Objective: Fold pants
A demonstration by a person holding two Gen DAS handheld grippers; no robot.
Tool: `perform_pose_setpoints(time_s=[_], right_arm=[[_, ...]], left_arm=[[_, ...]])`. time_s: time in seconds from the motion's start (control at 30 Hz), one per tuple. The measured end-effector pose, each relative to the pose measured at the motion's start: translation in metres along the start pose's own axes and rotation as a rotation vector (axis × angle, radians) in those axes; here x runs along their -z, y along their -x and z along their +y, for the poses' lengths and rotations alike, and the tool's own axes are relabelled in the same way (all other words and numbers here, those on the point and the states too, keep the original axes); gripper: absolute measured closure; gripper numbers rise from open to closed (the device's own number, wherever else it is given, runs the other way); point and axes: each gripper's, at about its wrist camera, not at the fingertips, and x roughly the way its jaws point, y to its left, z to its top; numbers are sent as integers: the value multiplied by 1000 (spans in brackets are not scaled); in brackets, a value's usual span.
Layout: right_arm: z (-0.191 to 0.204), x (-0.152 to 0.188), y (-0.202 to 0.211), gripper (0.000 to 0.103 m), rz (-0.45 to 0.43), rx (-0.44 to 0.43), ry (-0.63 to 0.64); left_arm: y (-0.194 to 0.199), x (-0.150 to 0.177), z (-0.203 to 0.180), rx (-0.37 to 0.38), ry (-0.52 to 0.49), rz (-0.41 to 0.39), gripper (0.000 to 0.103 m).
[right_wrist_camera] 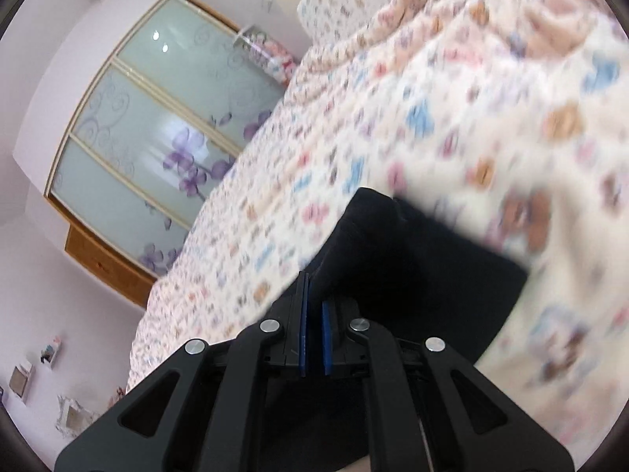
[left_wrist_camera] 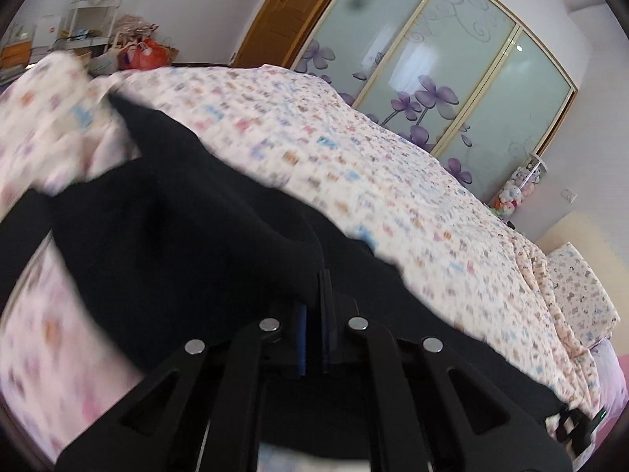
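Both grippers are holding the black, soft-fabric pants [left_wrist_camera: 165,212] above the bed with its bear-printed, pale quilted cover [left_wrist_camera: 354,165]. The left gripper [left_wrist_camera: 314,306] is pinching a fold of the dark cloth, its blue-padded fingers [left_wrist_camera: 302,338] closed almost together with fabric bunched between them. The right gripper [right_wrist_camera: 313,306] is doing the same, its fingers [right_wrist_camera: 326,334] nearly shut on an edge of the garment [right_wrist_camera: 412,259].

From the left gripper the cloth is running forward and to the left, sagging in a broad sheet down onto the bed; from the right gripper it is trailing forward and to the right. The long axis seems to be stretching between the two grips, so each is holding an end or a corner, though motion blur is hiding which.

The cover ahead is lying open, with nothing blocking a lay-down. A pillow [left_wrist_camera: 582,287] is sitting at the far end, and a frosted sliding-door wardrobe with purple flowers [left_wrist_camera: 452,78] is standing beyond the bed.
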Motion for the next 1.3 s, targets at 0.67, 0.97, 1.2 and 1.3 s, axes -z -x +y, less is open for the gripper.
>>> perform_pose_setpoints(time_s=[0.67,0.97,1.2,1.3], right_arm=[[-36,17,2,97,73,141,-47],[-40,21,1,97,87,147,-56],[-41,20,-2,97,96,148,-52],[-40,20,-3,97,97,151,-46]], left_arm=[[45,28,35,-87,-7,-132,18],[10,10,131,99,465,81,37],[14,0,121,113,421,57,38],[33,-1,127,105,413,-2,37]])
